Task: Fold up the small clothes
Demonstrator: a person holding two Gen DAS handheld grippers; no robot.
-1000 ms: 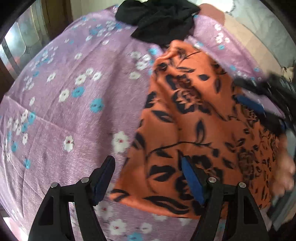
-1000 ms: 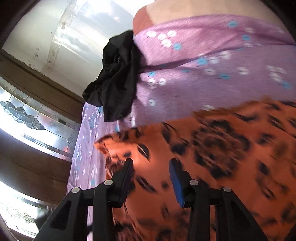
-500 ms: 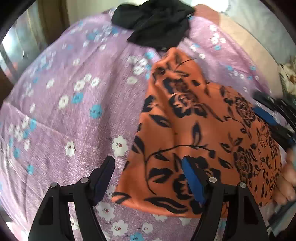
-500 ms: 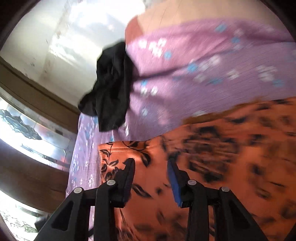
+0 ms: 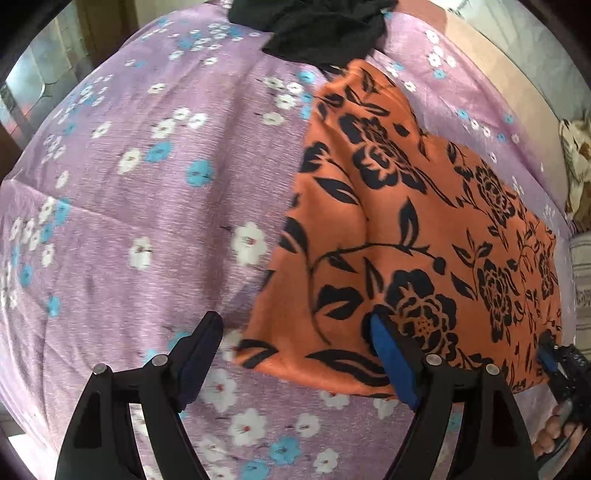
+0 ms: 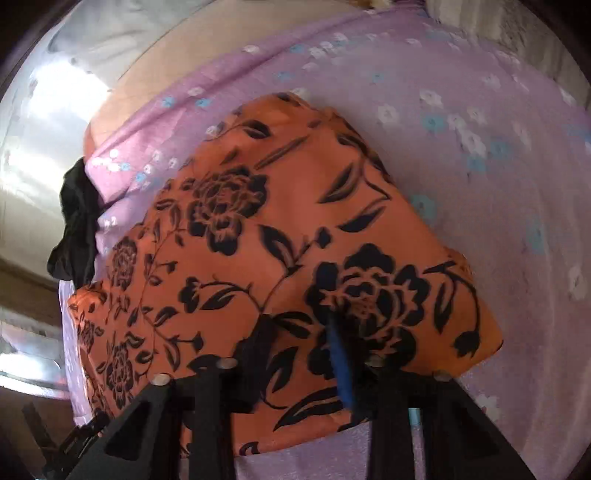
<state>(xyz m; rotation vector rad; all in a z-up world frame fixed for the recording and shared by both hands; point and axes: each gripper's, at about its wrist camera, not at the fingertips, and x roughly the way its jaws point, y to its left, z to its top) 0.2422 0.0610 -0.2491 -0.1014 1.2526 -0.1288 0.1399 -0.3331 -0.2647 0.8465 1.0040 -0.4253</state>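
Note:
An orange garment with a black flower print lies folded flat on the purple floral bedsheet; it fills the middle of the right wrist view. My left gripper is open and empty, its jaws wide apart over the garment's near left corner. My right gripper is open and empty, hovering over the garment's near edge; it shows at the lower right of the left wrist view, with the person's hand behind it.
A crumpled black garment lies at the far end of the sheet, just beyond the orange one; it also shows at the left of the right wrist view. A patterned cloth lies at the right edge.
The right gripper has swung from over the garment's middle to its near right edge and drawn back. The garment now lies flat and still. The left gripper has barely moved.

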